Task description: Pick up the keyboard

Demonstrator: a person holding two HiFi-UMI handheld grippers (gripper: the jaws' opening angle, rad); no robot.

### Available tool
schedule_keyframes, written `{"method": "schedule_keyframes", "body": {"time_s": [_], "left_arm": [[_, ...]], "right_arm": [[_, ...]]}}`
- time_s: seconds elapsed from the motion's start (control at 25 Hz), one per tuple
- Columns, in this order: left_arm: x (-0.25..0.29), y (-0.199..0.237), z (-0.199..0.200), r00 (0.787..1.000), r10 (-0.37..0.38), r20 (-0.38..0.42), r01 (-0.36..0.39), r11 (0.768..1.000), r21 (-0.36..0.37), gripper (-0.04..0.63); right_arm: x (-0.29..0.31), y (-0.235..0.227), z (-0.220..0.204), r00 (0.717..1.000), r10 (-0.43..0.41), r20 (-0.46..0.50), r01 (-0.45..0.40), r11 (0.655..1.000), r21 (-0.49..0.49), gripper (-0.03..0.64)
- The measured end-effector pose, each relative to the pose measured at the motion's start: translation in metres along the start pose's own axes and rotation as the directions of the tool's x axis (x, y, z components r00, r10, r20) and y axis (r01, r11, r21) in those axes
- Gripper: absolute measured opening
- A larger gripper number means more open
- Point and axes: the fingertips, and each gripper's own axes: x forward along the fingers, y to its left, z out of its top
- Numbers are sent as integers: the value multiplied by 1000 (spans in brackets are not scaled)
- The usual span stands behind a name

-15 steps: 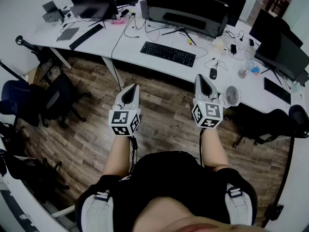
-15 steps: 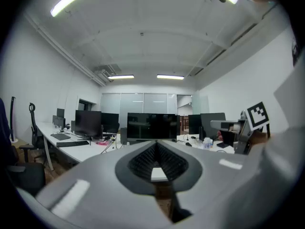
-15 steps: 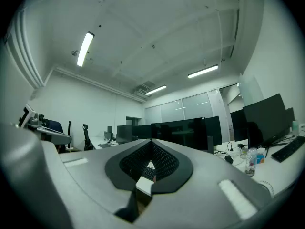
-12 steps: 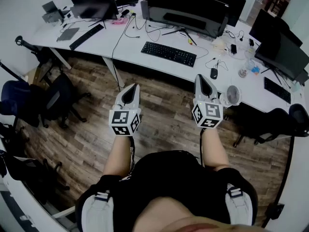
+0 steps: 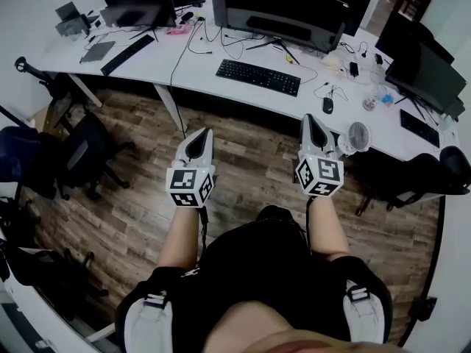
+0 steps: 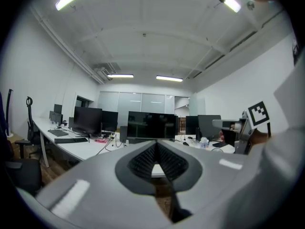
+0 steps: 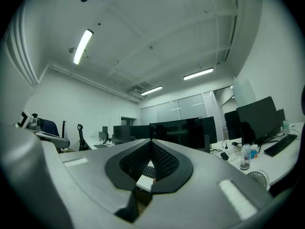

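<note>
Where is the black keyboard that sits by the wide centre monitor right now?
In the head view, the black keyboard lies at the centre of the long white desk, just in front of the wide black monitor and left of the small black mouse.

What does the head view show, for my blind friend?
The left gripper and right gripper, both shut and empty, hover over a wooden floor, short of a white desk where a black keyboard lies before a monitor.

Ahead of your left tongs (image 5: pixel 199 134) a long white worktop (image 5: pixel 151 68) curves; wood-plank floor (image 5: pixel 250 160) lies beneath them, black office chairs (image 5: pixel 88 149) further left, strip lights (image 6: pixel 120 75) overhead.
</note>
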Motion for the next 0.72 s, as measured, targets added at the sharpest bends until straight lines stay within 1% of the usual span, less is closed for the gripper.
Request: {"method": "schedule_keyframes", "body": {"time_s": [0.2,0.4,0.56,0.72], "left_arm": [[11,6,-4,1000,-23,0,23,1000,2,54],[37,26,-6,1000,-20,4,20,1000,8,54],[78,49,-14,1000,-9,-15,10,1000,15,54],[135,77,-14,1000,-7,-24,8,999,37,54]], "right_arm": [[8,-2,-1,1000,-25,3,25,1000,-11,-5],[35,-9,-10,999,-41,6,42,999,-10,-5],[80,-18,-27,999,-40,5,40,999,6,-5],[145,-31,-42,999,-40,10,40,999,22,-5]]}}
